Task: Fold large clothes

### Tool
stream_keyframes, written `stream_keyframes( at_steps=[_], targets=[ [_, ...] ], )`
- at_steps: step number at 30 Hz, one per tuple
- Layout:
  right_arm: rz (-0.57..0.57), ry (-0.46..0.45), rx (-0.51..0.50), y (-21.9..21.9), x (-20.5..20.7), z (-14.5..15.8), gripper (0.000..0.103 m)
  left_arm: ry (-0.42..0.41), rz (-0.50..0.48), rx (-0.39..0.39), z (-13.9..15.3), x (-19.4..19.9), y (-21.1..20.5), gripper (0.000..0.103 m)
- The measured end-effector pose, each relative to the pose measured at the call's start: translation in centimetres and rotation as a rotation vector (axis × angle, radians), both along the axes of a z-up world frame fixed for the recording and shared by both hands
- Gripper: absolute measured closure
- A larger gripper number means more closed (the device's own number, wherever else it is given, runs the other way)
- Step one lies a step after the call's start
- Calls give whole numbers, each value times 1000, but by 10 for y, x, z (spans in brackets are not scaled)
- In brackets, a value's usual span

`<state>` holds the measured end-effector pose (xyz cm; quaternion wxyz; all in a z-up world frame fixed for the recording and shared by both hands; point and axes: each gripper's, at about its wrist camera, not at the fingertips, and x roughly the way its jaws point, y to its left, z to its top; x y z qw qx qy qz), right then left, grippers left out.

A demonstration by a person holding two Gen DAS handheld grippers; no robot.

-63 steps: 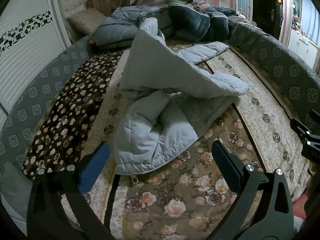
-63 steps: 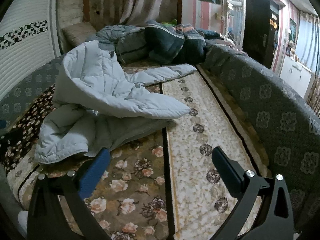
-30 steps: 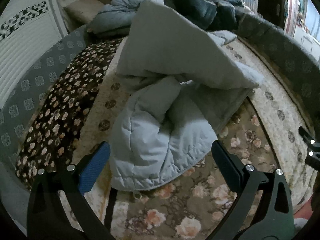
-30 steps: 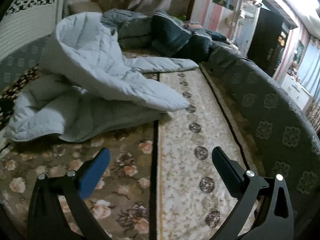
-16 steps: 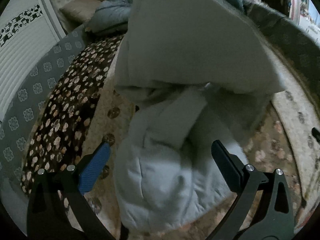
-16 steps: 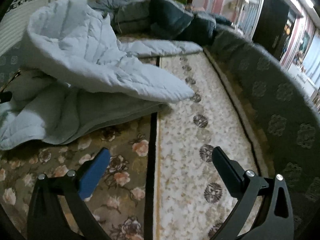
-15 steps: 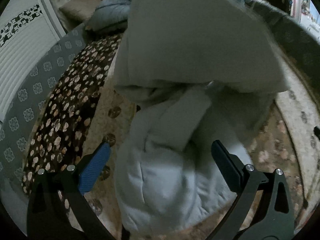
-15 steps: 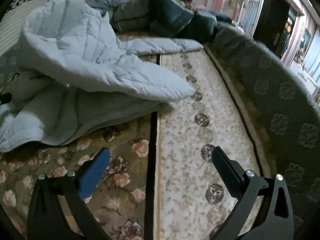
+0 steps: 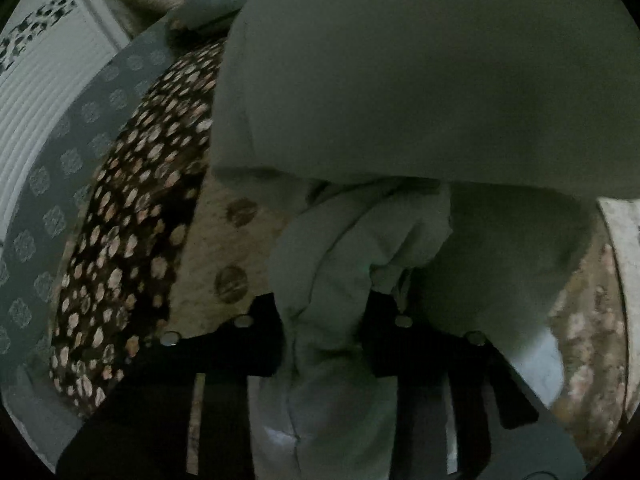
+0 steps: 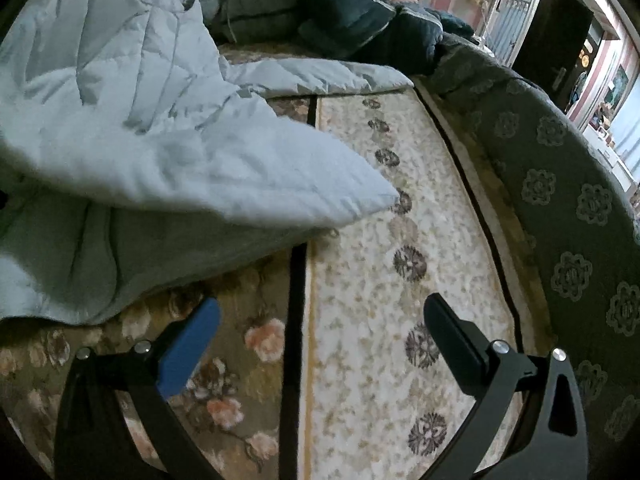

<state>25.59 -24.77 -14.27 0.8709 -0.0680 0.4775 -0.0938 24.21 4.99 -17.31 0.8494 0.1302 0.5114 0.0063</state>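
While the left tool (image 9: 326, 320) pinches the jacket (image 10: 152, 160), its sleeve points right; the right tool (image 10: 320, 332) gapes.

left gripper (image 9: 324, 320) is now pushed right in and clamped on the jacket (image 9: 328, 280); the right gripper (image 10: 320, 328) has edged closer.

On my left wrist view the padded jacket (image 9: 420, 80) fills the upper frame, dim and soft, hiding the bed behind it. A fold sits between the left gripper (image 9: 324, 320) fingers, covering their inner pads. On my right wrist view the jacket runs off the left edge and is blurred at its near tip; its full outline cannot be told.
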Motion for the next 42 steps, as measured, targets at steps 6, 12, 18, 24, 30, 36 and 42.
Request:
stream_keyframes(
  at_steps=[6,12,18,24,30,36,42],
  targets=[
    [36,-45,-20,9,29,11,1,10,133,-30,-17,25,61,80],
    [85,-2,-176,20,73,-5,2,37,251,-116,-45,41,113,73],
    [94,8,-184,17,79,1,2,37,290,-118,-43,38,131,50],
    [84,8,-159,10,79,3,2,-23,244,-46,-15,42,108,27],
    [112,30,-132,2,93,-7,2,-55,204,-9,-2,39,85,15],
    [185,82,-85,-5,120,-36,2,4,247,-34,-4,2,115,15],
    [247,138,92,-17,165,-69,2,50,295,-53,-33,-14,126,15]
  ],
)
